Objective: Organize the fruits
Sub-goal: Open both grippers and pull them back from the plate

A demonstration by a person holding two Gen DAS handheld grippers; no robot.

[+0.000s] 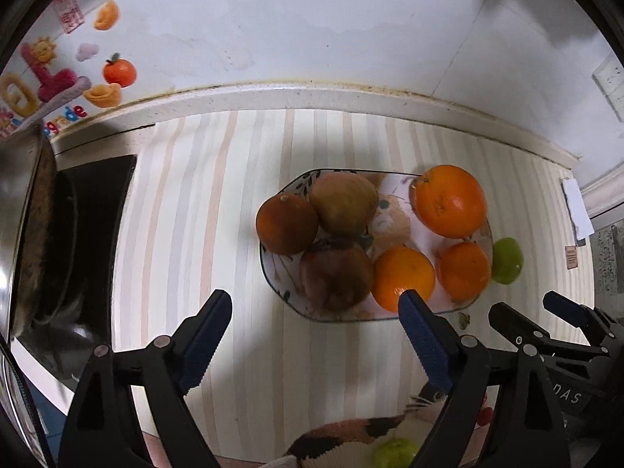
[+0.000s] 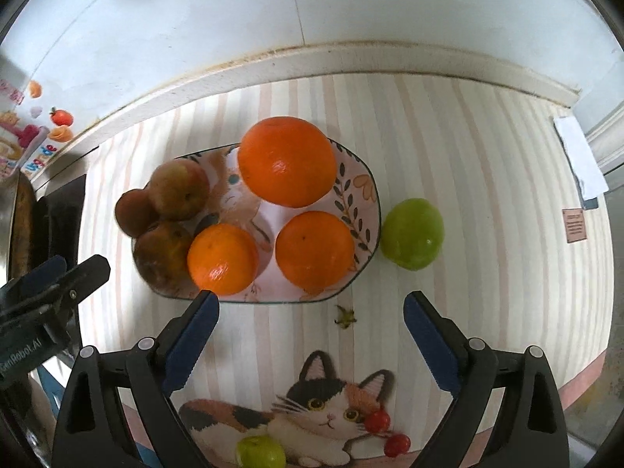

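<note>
A patterned plate (image 2: pixel 360 191) (image 1: pixel 280 296) on the striped mat holds three oranges: a large one (image 2: pixel 286 162) (image 1: pixel 450 201) at the back and two smaller ones (image 2: pixel 222 259) (image 2: pixel 315 249). Three darker reddish-brown fruits (image 2: pixel 179 191) (image 1: pixel 337 279) lie on its left side. A green fruit (image 2: pixel 412 234) (image 1: pixel 507 260) sits on the mat just right of the plate. My left gripper (image 1: pixel 314 304) is open and empty, in front of the plate. My right gripper (image 2: pixel 311 306) is open and empty, in front of the plate's near rim.
A dark pan and stove (image 1: pixel 50 234) stand at the left. The white wall and counter edge (image 2: pixel 351 58) run behind the mat. A small stem scrap (image 2: pixel 345 318) lies on the mat. The mat's cat picture (image 2: pixel 312 417) is near me. A paper (image 2: pixel 581 156) lies at right.
</note>
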